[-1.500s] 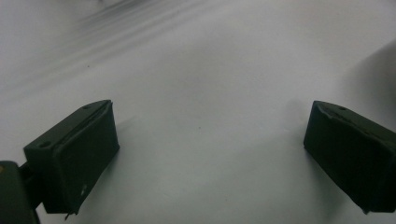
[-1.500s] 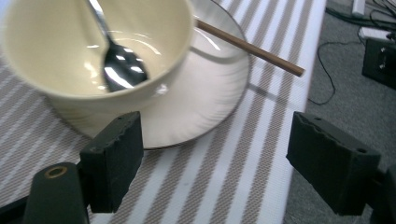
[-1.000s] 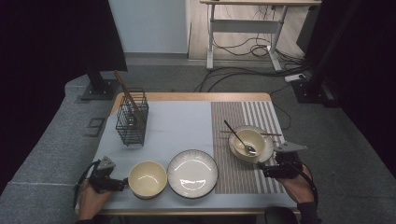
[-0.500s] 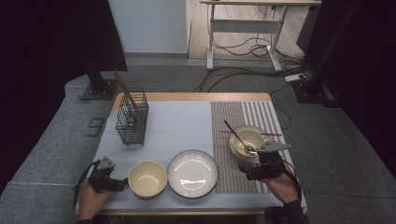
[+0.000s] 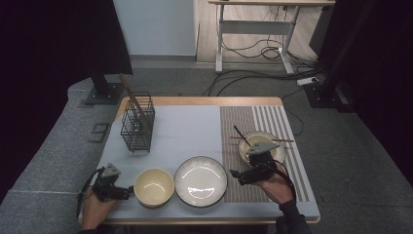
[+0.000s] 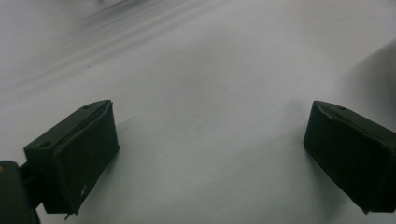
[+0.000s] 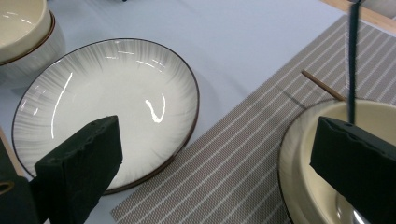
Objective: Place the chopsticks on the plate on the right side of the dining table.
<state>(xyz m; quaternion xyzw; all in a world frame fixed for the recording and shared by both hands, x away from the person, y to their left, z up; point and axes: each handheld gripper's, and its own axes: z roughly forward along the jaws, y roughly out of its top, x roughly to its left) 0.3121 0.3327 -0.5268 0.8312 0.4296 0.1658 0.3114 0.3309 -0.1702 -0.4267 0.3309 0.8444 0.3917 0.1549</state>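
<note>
A white ribbed plate (image 5: 200, 181) lies at the table's front middle, with a cream bowl (image 5: 154, 186) to its left. On the striped mat (image 5: 253, 117) stands a second cream bowl (image 5: 272, 148) holding a dark spoon (image 5: 242, 136), with chopsticks (image 5: 287, 140) across its rim. My right gripper (image 5: 234, 175) hovers between this bowl and the plate, pointing left; its jaws have just been opening and nothing is between them. In the right gripper view it (image 7: 215, 163) stands open over the plate (image 7: 107, 107) edge and mat (image 7: 243, 158). My left gripper (image 5: 127, 191) is open beside the left bowl, over a pale surface (image 6: 210, 70).
A black wire basket (image 5: 138, 124) with a wooden stick leaning in it stands at the back left of the pale blue cloth (image 5: 185, 131). The table's front edge runs just below both hands. A desk frame and cables lie on the floor beyond.
My right gripper has moved left from the front of the spoon bowl towards the plate. The left gripper and the dishes have stayed put.
</note>
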